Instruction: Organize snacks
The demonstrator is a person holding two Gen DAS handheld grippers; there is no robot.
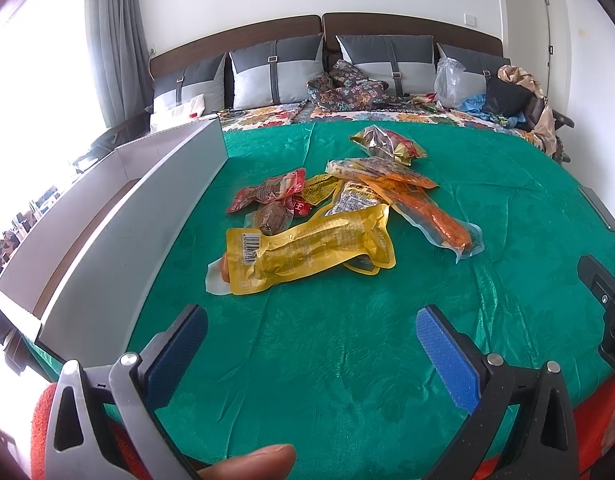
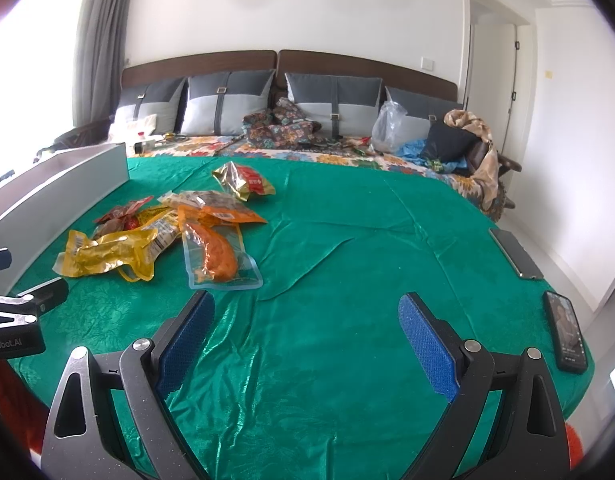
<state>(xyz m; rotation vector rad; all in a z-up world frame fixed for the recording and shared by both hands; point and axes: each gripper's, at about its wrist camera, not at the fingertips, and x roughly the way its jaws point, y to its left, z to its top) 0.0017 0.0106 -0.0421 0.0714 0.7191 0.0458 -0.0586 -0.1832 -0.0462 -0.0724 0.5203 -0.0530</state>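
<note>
Green cloth (image 2: 347, 260); only right view shows phones (image 2: 566, 334).

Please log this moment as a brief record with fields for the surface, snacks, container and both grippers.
surface: green velvety cloth over the bed
snacks: loose pile, with yellow foil pouch nearest, clear packet with orange sausage and gold-red bag farthest
container: long white open box left of the pile
left gripper: open, empty
right gripper: open, empty
extras: two phones at the cloth's right edge

Snack packets (image 1: 327, 216) heaped on cloth (image 1: 347, 360), box (image 1: 119, 216) just left, 2 phones (image 2: 565, 332) right.
</note>
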